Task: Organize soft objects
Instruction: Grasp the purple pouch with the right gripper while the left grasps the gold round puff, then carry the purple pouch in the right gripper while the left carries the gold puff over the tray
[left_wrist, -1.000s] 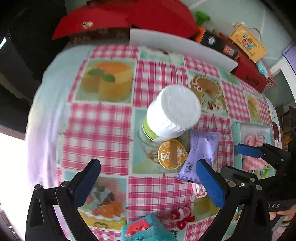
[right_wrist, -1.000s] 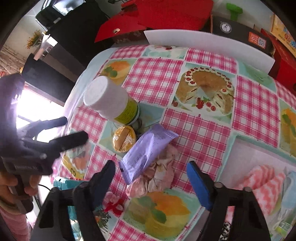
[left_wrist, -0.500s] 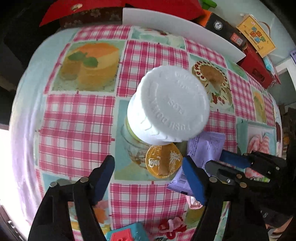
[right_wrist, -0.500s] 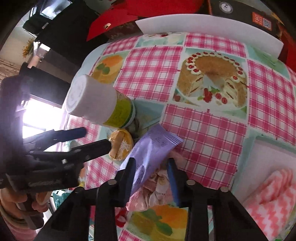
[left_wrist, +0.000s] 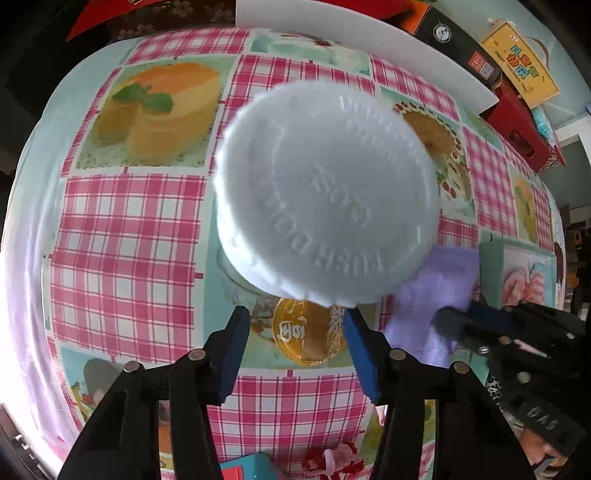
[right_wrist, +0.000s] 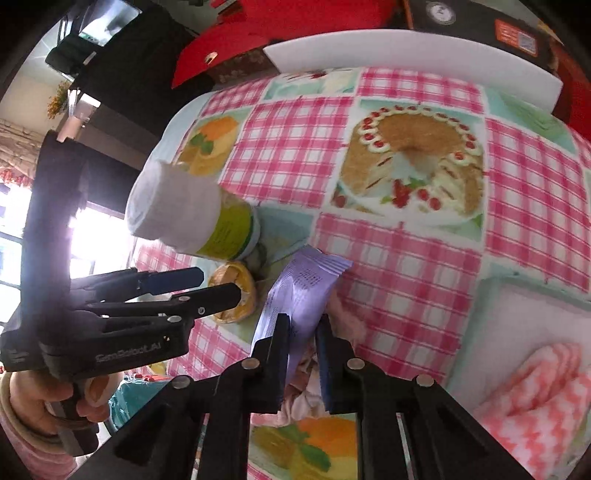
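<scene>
Your right tongs (right_wrist: 301, 354) pinching purple packet (right_wrist: 295, 295) between pads; soft, light, crinkly, so hold mid-body. Your left tongs (left_wrist: 293, 350) closing, half-open, straddling gold disc (left_wrist: 304, 336) beneath white-capped jar (left_wrist: 325, 199).

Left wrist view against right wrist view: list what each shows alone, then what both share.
Left wrist only: the embossed top of the white ribbed jar lid, and a yellow printed carton beyond the table.
Right wrist only: the jar's green label, a pink-and-white checked cloth, and the right tool shut on the purple foil snack packet.
Both: that packet, the gold foil-lidded cup between the left tool's pads, and the pink gingham tablecloth.
</scene>
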